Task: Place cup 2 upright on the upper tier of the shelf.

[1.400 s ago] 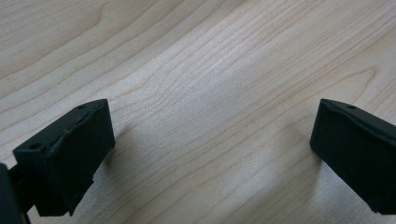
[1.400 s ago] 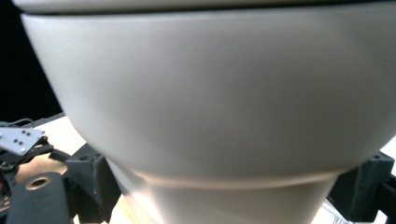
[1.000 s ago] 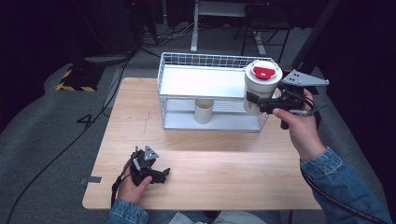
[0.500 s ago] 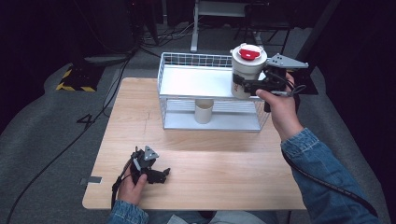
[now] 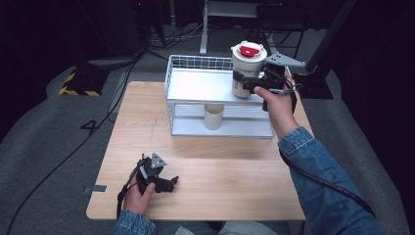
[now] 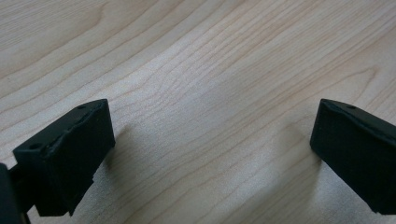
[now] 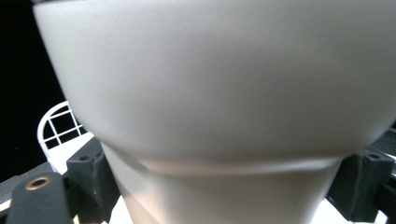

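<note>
A tall white cup (image 5: 246,68) with a red piece (image 5: 250,49) on its top hangs over the right end of the upper shelf of a white wire rack (image 5: 169,81). My right gripper (image 5: 245,84) is shut on the cup's lower part. In the right gripper view the cup (image 7: 219,93) stands close up, with black fingers (image 7: 88,172) on either side of its narrower base. A second, smaller white cup (image 5: 213,116) stands on the rack's lower tier. My left gripper (image 5: 168,183) rests on the wooden table (image 5: 230,171) at the front left, open (image 6: 210,154), nothing between its jaws.
The rack stands at the back middle of the table, and its wire rim (image 7: 56,123) shows behind the held cup. Black stands and cables (image 5: 112,63) lie on the grey floor beyond the table. Bare wood lies in front of the rack.
My right hand has carried the cup leftward and farther back, from beside the rack's right end to above its upper shelf. The left gripper has stayed put.
</note>
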